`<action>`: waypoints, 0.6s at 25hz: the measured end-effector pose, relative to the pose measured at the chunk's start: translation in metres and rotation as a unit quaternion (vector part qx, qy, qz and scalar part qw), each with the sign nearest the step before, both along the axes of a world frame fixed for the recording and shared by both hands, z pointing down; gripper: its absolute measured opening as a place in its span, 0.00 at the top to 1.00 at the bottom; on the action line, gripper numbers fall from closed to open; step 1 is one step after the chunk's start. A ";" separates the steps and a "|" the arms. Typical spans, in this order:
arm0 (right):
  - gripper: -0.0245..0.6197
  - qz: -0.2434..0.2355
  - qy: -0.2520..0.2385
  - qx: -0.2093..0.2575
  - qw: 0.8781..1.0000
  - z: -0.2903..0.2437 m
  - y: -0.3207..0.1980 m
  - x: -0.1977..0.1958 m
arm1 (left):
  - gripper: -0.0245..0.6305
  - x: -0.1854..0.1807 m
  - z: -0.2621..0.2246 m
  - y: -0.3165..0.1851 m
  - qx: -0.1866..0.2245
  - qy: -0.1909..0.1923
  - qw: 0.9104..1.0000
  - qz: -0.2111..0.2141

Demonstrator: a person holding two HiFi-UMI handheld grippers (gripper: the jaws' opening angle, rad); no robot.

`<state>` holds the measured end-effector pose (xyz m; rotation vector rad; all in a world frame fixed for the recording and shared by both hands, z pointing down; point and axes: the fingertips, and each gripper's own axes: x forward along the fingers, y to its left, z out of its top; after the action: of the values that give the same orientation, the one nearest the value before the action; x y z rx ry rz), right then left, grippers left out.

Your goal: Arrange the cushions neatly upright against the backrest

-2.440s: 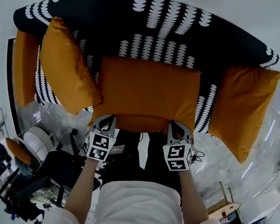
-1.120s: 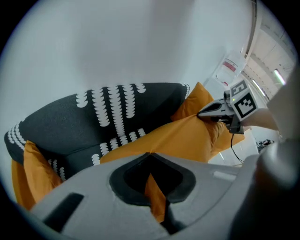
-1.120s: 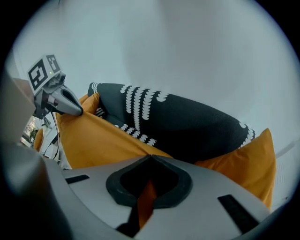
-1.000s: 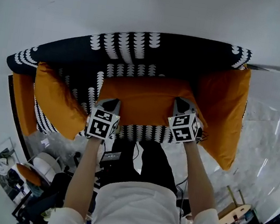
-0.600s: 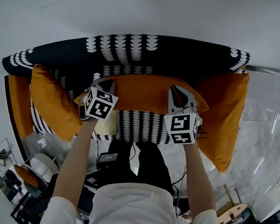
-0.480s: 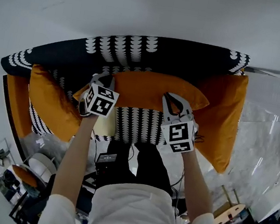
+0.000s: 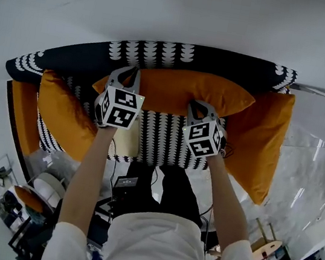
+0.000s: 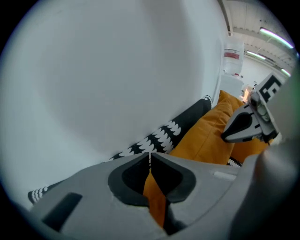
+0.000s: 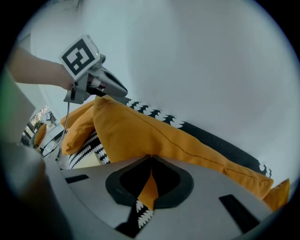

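A black sofa with white scallop print (image 7: 162,52) holds three orange cushions. The middle cushion (image 7: 181,89) stands lengthwise against the backrest, above the bare patterned seat (image 7: 160,141). My left gripper (image 7: 126,79) is shut on its left end, and orange fabric shows between the jaws (image 8: 154,197). My right gripper (image 7: 197,108) is shut on its lower edge toward the right, again with orange cloth in the jaws (image 9: 149,187). The left cushion (image 7: 61,113) leans at the left arm. The right cushion (image 7: 264,142) stands at the right end.
A white wall rises right behind the sofa. An orange side panel (image 7: 19,116) sits at the sofa's far left. Cables and equipment (image 7: 36,192) crowd the floor at lower left, and more gear (image 7: 277,255) lies at lower right.
Both grippers have carried the middle cushion from low over the seat back and up to the backrest. The left gripper moved further and rolled. More of the patterned seat now shows.
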<state>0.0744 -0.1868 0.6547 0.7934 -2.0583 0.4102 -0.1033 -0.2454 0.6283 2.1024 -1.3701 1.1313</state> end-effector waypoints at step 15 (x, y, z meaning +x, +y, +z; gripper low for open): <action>0.94 0.026 -0.025 0.033 0.999 -0.062 0.014 0.018 | 0.94 -0.028 -0.065 0.124 0.005 0.043 0.996 -0.075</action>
<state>0.0928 -0.1730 0.5930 0.8864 -2.1104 0.3958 -0.1314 -0.1219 0.5633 1.9928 -1.4671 0.9653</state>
